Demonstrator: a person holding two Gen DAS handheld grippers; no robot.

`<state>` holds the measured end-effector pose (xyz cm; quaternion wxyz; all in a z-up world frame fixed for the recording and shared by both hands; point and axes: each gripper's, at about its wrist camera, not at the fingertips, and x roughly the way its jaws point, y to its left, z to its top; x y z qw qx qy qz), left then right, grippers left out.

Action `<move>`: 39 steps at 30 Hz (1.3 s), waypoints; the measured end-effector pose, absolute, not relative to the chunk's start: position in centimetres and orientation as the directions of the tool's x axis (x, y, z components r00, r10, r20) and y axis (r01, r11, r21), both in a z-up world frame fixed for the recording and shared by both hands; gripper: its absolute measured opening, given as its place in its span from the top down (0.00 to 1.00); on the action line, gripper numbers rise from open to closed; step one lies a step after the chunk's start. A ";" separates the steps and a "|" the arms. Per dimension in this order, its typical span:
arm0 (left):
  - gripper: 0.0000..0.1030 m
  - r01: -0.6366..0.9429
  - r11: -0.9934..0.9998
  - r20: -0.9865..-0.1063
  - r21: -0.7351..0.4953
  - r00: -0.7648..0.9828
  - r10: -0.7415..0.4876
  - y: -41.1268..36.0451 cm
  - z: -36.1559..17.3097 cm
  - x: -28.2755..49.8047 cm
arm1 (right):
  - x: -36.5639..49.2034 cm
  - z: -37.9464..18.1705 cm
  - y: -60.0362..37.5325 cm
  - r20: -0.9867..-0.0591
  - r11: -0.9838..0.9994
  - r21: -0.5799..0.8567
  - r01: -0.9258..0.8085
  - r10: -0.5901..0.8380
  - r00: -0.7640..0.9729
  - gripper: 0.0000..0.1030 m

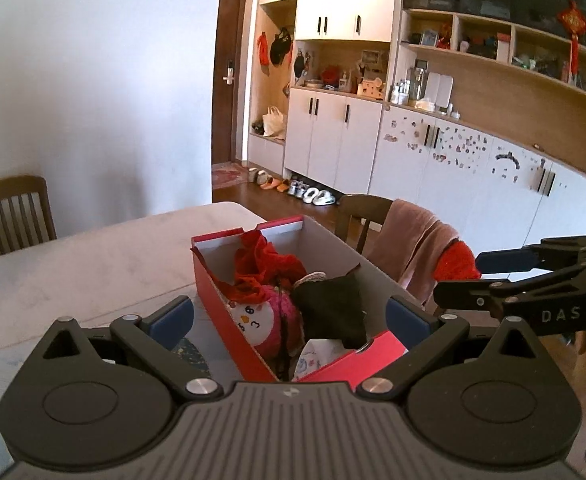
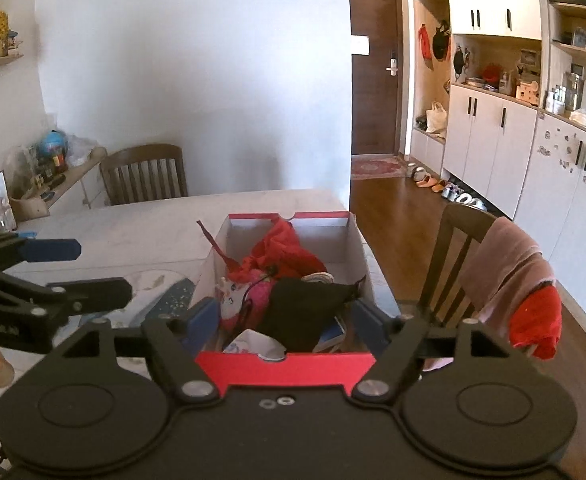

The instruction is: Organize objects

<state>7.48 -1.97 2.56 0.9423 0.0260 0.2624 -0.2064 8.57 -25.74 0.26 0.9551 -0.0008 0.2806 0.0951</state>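
A red cardboard box [image 1: 217, 300] [image 2: 285, 362] stands on the pale table [image 1: 93, 272] [image 2: 133, 224]. In it lie a red cloth [image 1: 269, 264] [image 2: 285, 248], a pink plush toy [image 1: 261, 320] [image 2: 237, 300], a black pouch [image 1: 333, 308] [image 2: 301, 312] and a white printed cloth [image 1: 313, 356] [image 2: 253, 340]. My left gripper [image 1: 289, 316] is open and empty, its fingers astride the box's near end; it also shows in the right wrist view [image 2: 93, 268]. My right gripper [image 2: 285, 316] is open and empty over the box's near end; it also shows in the left wrist view [image 1: 465, 276].
A wooden chair [image 2: 453, 248] [image 1: 365, 216] at the table's right carries a pink towel [image 2: 505, 264] [image 1: 413, 244] and a red garment [image 2: 537, 320] [image 1: 457, 264]. Another chair [image 2: 145, 172] [image 1: 9, 212] stands at the far side. A patterned mat [image 2: 173, 292] lies left of the box. White cabinets line the right wall.
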 end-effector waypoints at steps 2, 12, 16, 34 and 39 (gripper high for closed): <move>0.00 0.400 0.914 -0.510 -0.067 0.774 -0.376 -2.0 2.5 7.2 | 8.0 0.2 -25.1 -0.530 0.981 0.033 -0.191 0.179 0.829 0.28; 0.00 0.369 0.929 -0.503 -0.037 0.796 -0.336 -1.9 1.9 5.9 | 5.9 -0.2 -24.0 -0.505 0.979 0.018 -0.201 0.182 0.843 0.27; 0.00 0.349 0.936 -0.485 -0.038 0.813 -0.323 -1.5 2.1 5.5 | 5.4 -0.2 -23.4 -0.488 0.975 -0.010 -0.221 0.189 0.852 0.27; 0.00 0.351 0.935 -0.474 -0.054 0.815 -0.333 -1.1 2.4 5.2 | 5.5 0.0 -23.9 -0.480 0.980 0.012 -0.197 0.178 0.859 0.27; 0.00 0.355 0.933 -0.483 -0.062 0.807 -0.339 -1.1 2.3 5.4 | 5.7 0.0 -23.9 -0.488 0.980 0.017 -0.197 0.181 0.854 0.27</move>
